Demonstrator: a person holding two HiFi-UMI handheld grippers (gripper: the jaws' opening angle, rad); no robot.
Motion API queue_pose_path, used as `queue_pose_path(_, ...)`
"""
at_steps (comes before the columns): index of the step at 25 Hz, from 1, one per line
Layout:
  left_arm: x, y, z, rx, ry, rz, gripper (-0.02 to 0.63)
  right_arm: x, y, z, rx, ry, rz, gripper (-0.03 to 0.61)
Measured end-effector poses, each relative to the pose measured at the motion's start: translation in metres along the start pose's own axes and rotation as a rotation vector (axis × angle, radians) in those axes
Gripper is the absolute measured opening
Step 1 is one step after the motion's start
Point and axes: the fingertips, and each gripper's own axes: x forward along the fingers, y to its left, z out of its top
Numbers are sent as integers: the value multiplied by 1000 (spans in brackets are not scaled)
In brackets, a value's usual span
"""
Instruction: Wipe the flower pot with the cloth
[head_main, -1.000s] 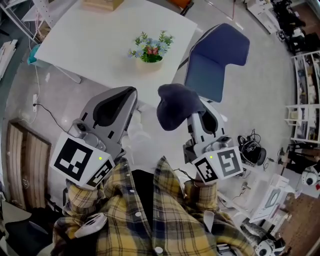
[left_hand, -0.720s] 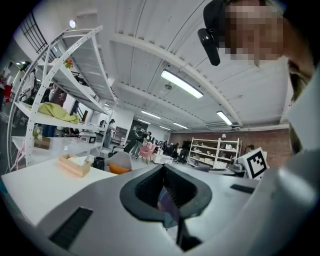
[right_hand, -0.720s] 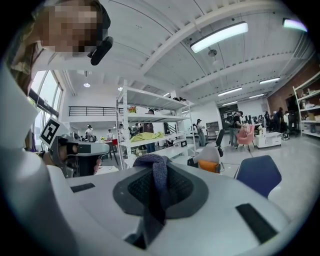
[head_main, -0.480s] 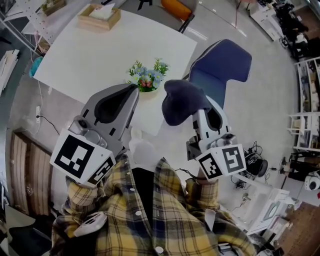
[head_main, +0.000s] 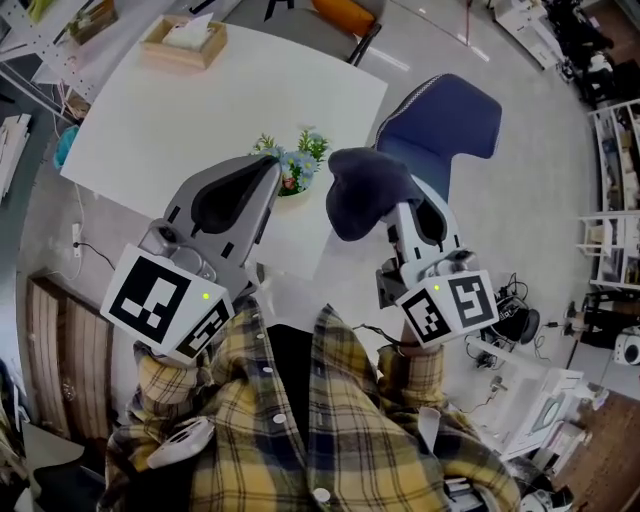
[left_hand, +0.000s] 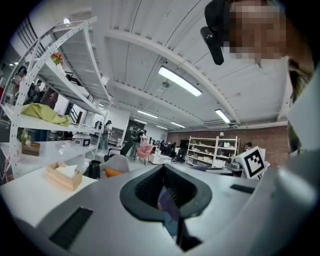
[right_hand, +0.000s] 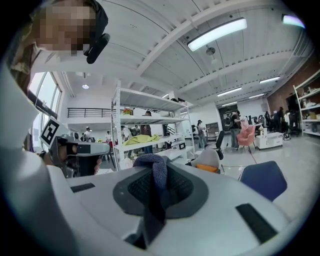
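The flower pot (head_main: 298, 165), a small pale pot of blue flowers and green leaves, stands near the front edge of the white table (head_main: 180, 110). My left gripper (head_main: 266, 168) is shut and holds nothing; its tip overlaps the pot's left side in the head view and hides part of it. My right gripper (head_main: 385, 205) is shut on the dark blue cloth (head_main: 365, 190), which bunches over its tips just right of the pot. In the right gripper view the cloth (right_hand: 154, 172) hangs between the closed jaws. The left gripper view shows its jaws closed with nothing between them.
A blue chair (head_main: 440, 125) stands to the right of the table, behind the cloth. A wooden tissue box (head_main: 183, 42) sits at the table's far corner. A white shelf rack (left_hand: 50, 100) rises to the left. Cables and gear lie on the floor at the right.
Both grippers have moved forward toward the table. The left tip now overlaps the flower pot, and the cloth sits close beside it.
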Motion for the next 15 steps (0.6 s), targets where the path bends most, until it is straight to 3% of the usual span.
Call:
queue_pose_path(8,9,28,-9,-19,41,-33,8,18,3,-14,35,28,-51,17)
queue_pose_path(15,12,33,-38,-21,125,-78,8,17,-1,-33,74,60,-89,17)
